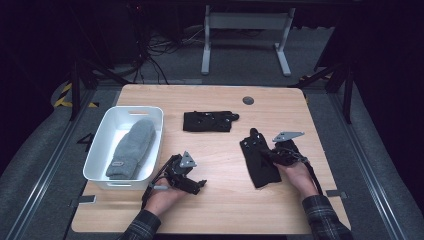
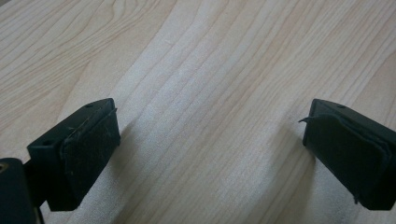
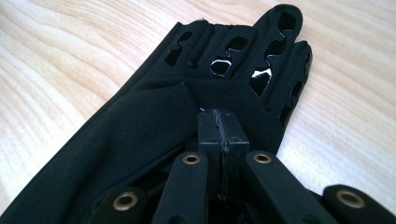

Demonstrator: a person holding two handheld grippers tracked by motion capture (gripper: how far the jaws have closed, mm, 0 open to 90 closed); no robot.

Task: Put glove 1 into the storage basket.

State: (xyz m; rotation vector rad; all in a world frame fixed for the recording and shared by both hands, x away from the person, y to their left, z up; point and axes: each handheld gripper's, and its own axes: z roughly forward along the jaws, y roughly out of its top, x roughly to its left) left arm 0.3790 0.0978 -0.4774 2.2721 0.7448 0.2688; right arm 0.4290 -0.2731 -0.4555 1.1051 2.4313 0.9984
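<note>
**Right jaws pinched on the black glove**

Your right gripper (image 1: 274, 154) is pressed together on the black glove (image 1: 260, 162) near the table's (image 1: 225, 210) right edge, apparently to lift it. Your left gripper (image 1: 187, 177) rests spread beside the white bin (image 1: 100, 150), ready to assist.

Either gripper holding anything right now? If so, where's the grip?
The right gripper is shut on the black glove, pinching fabric around its palm, below the fingers. The left gripper is open over bare table, holding nothing.
</note>
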